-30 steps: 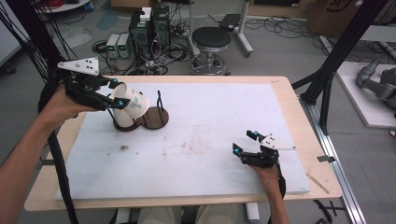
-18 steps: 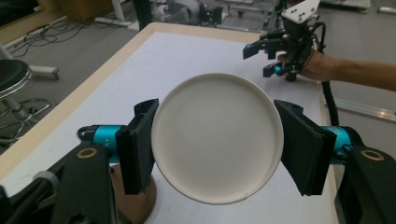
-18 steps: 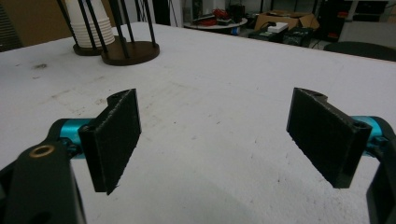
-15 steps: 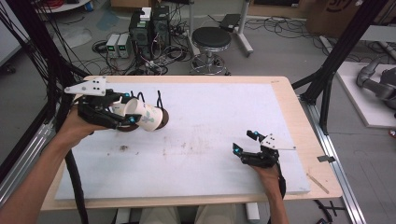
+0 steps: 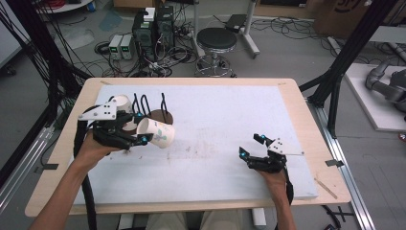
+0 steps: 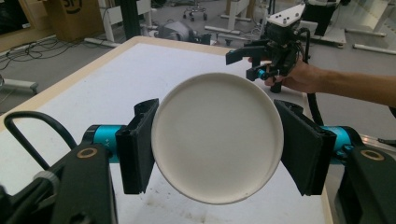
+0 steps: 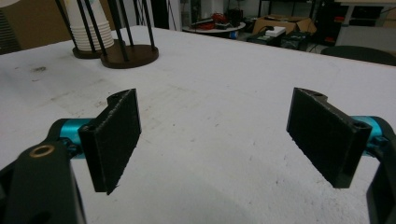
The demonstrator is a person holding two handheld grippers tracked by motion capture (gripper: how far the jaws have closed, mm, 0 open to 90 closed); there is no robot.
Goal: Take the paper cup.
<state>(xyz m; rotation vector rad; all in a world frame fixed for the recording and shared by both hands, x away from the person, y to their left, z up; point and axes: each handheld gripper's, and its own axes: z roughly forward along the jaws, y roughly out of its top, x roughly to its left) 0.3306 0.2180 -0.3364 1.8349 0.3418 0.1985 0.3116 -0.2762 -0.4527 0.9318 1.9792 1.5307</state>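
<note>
- White paper cup [image 5: 157,133] with a faint green print, pinched sideways in the left gripper [image 5: 139,132], near the desk's left edge, mouth toward the middle, just above the white foam mat [image 5: 225,115].
- In the left gripper view, black pads [image 6: 138,144] pressed on both sides of the cup [image 6: 217,142], round bottom facing the camera.
- Best handled with a gentle squeeze, thin wall likely to buckle; wrist to be rolled upright before setting down.
- Just behind, toward the far-left corner: stack of white paper cups [image 5: 122,103] and round brown wooden stand with black wire posts [image 5: 160,112]; posts worth avoiding on any swing back.
- Middle of the mat bare, lightly stained, plenty of room for placing.
- Right gripper [image 5: 253,146] resting near the near-right corner, jaws spread wide on nothing, well apart from the cup.
</note>
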